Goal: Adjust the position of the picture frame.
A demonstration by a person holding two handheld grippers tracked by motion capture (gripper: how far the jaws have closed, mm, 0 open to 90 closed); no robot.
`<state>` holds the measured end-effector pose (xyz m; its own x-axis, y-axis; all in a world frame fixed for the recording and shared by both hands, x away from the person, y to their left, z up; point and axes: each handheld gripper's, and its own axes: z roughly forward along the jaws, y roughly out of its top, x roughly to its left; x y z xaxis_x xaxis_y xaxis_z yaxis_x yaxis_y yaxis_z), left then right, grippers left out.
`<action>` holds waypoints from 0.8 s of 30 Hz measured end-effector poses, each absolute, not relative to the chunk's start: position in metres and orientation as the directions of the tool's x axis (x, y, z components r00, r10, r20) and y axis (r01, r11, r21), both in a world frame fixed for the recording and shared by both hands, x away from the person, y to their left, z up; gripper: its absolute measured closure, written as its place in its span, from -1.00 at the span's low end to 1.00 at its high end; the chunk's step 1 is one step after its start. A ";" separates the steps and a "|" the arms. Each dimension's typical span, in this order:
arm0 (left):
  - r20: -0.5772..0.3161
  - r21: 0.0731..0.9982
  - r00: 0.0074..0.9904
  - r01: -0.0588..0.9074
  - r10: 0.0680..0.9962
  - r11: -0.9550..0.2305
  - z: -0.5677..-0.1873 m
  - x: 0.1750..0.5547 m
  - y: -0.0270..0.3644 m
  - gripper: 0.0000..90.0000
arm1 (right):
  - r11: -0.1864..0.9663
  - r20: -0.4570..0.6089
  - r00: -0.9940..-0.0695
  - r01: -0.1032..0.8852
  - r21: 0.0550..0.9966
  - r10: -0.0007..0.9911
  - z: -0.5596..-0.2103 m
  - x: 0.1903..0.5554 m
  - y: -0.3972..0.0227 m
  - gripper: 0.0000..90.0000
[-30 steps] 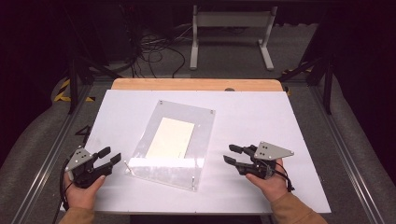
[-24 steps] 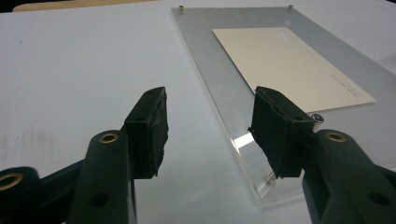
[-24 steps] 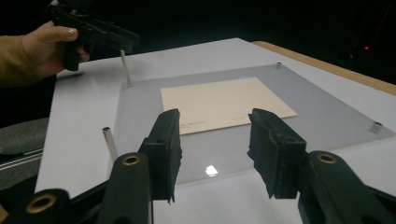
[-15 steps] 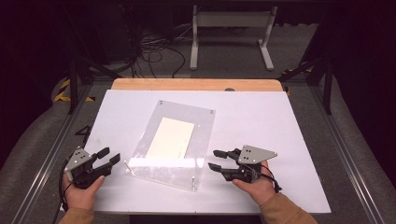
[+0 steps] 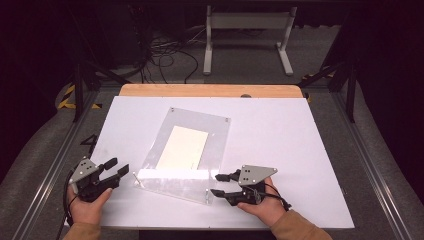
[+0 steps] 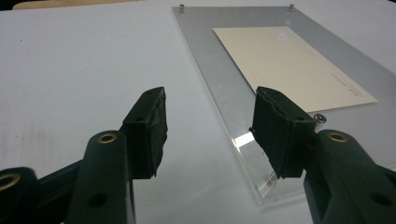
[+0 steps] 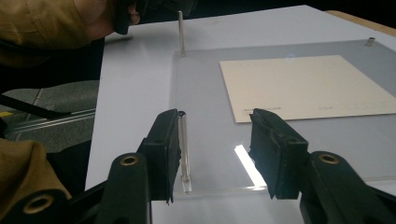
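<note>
In the high view the acrylic frame (image 5: 187, 150) lies flat at the middle of the desk (image 5: 280, 130), its long axis running from the lower left toward the upper right of the picture, a cream card (image 5: 183, 147) sandwiched inside. The right claw (image 5: 218, 184) sits at the frame's lower right corner, pointing left at it, jaws parted and empty, and is plainly the nearer one; the left claw (image 5: 120, 172) waits just off the lower left corner, jaws wide and empty. In the left claw view the frame (image 6: 243, 84) lies ahead and to the right, its near corner post (image 6: 319, 117) just behind the right jaw. In the right claw view the frame's near edge (image 7: 280, 121) lies between the half-open jaws, a clear standoff post (image 7: 184, 149) right against the left jaw, nothing gripped. The next move likely turns on that post or the edge it sits on.
</note>
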<state>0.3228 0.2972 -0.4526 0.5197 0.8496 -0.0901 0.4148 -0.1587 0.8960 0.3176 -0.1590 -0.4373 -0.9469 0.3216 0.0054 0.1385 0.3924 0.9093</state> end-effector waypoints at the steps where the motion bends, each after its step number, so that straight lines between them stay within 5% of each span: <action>1: -0.092 0.895 0.520 0.416 0.850 -0.158 -0.453 0.323 0.297 0.01 | 0.403 0.006 -0.950 0.137 0.905 0.311 -0.439 0.318 -0.156 0.20; 10: -0.096 0.893 0.516 0.422 0.851 -0.155 -0.454 0.323 0.296 0.01 | 0.438 0.010 -0.959 0.139 0.888 0.283 -0.445 0.317 -0.146 0.32; 24: -0.096 0.893 0.515 0.422 0.852 -0.154 -0.455 0.323 0.297 0.01 | 0.533 -0.037 -0.970 0.100 0.840 0.241 -0.452 0.317 -0.125 0.88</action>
<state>0.3232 0.2970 -0.4548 0.5154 0.8515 -0.0965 0.4223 -0.1543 0.8932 0.3166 -0.1247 -0.4517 -0.9698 0.2410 -0.0373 0.1003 0.5334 0.8399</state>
